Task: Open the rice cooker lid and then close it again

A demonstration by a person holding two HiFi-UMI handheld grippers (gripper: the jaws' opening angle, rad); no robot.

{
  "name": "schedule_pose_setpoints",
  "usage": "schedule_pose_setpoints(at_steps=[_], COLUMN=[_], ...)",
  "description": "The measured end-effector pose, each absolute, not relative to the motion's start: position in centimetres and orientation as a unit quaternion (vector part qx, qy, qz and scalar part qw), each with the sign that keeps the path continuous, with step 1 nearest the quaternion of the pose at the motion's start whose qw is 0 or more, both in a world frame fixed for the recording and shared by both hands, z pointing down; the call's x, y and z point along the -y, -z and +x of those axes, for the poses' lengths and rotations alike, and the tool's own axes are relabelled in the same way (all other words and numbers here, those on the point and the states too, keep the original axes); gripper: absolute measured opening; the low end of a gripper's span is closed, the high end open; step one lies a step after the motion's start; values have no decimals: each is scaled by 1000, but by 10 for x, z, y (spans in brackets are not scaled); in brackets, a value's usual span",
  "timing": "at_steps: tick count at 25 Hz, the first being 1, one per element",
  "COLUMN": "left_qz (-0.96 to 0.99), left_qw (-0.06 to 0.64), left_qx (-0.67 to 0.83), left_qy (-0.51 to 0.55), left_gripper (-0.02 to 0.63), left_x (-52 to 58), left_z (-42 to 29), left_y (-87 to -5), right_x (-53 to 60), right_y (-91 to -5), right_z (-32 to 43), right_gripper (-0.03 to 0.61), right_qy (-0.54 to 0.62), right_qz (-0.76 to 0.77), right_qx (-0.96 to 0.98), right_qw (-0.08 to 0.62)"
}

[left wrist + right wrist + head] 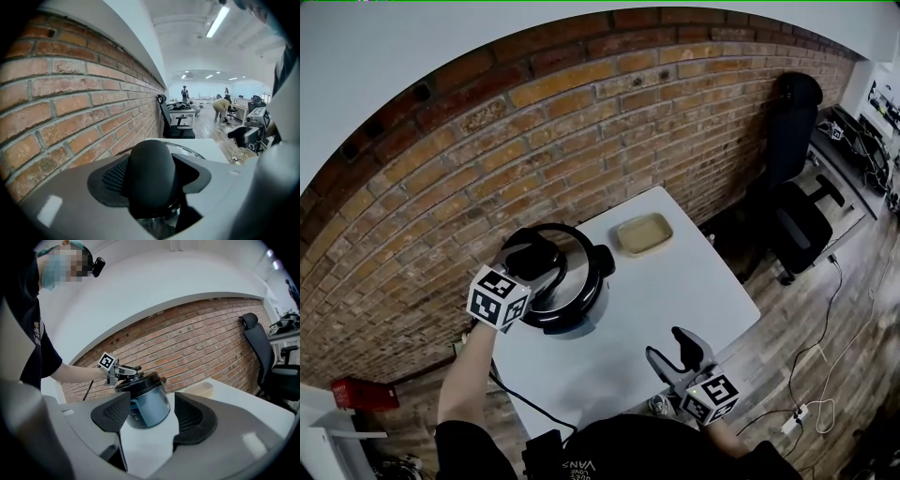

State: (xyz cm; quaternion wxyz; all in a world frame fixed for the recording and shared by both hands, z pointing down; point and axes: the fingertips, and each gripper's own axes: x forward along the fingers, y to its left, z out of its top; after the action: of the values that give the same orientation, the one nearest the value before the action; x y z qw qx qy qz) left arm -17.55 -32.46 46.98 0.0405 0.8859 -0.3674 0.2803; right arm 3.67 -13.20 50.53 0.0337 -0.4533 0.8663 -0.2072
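A rice cooker (581, 309) with a blue-grey body (147, 406) stands at the left of the white table (684, 281), its lid (581, 248) down. My left gripper (534, 259) sits on top of the lid. In the left gripper view the lid's black knob (150, 171) fills the gap between the jaws of the left gripper (152, 182), both pads against it. My right gripper (666, 342) hovers over the table's near edge, open, nothing between its fingers. In the right gripper view the cooker shows beyond the right gripper (151, 420), and the left gripper (127, 371) rests on the lid.
A shallow beige dish (644, 234) lies on the table behind the cooker, near the brick wall (581, 122). A black office chair (797, 225) stands to the right of the table. A cable (525, 403) runs off the table's near left side. A red box (364, 394) sits on the floor.
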Motion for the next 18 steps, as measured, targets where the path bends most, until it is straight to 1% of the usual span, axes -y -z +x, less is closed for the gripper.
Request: schedule_pose_setpoints(at_steps=[5, 11, 18], left_qz=[873, 862, 865], left_qw=[53, 20, 57], left_qx=[409, 433, 464], left_qy=[-260, -264, -185], left_gripper=[282, 282, 282], left_x=[325, 320, 313], left_z=[-180, -182, -194], left_y=[-458, -445, -410], right_x=[133, 132, 132], right_y=[-501, -504, -496], right_z=[31, 33, 36], right_gripper=[285, 285, 285], right_qy=[208, 197, 188], right_qz=[-442, -434, -419], right_qx=[-872, -879, -888], right_qw=[30, 20, 20])
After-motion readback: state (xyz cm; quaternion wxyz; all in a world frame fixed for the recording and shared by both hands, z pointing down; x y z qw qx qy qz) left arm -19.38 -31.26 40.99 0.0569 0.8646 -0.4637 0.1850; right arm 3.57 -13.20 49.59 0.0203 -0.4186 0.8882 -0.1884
